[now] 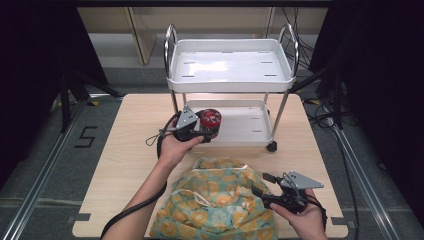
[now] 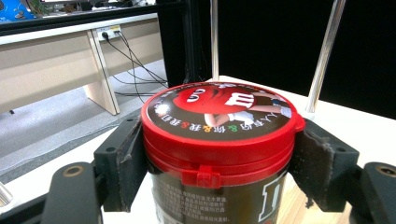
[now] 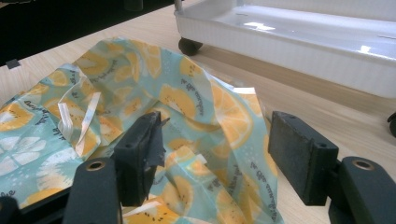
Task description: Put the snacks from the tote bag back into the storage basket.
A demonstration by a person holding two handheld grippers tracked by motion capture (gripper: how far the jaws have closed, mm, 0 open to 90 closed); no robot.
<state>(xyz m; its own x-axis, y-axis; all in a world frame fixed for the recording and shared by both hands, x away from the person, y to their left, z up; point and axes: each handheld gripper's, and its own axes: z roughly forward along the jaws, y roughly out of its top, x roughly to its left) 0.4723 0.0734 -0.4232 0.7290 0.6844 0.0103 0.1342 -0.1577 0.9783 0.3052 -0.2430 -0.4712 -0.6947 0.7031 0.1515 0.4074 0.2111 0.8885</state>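
My left gripper [image 1: 204, 134] is shut on a dark candy jar with a red lid [image 1: 209, 123], held at the front left edge of the white cart's lower tray [image 1: 250, 131]. In the left gripper view both pads press the jar [image 2: 219, 135] just under its lid. A teal bag printed with orange slices [image 1: 215, 200] lies crumpled at the table's front. My right gripper [image 1: 260, 186] hovers at the bag's right edge with its jaws open; in the right gripper view the bag [image 3: 140, 102] lies under and beyond the open jaws, with nothing between them.
The white two-tier cart [image 1: 230, 65] with chrome posts stands at the far middle of the wooden table [image 1: 125, 160]; its top tray holds nothing. A cart wheel [image 1: 271, 146] rests on the table. Black curtains flank both sides.
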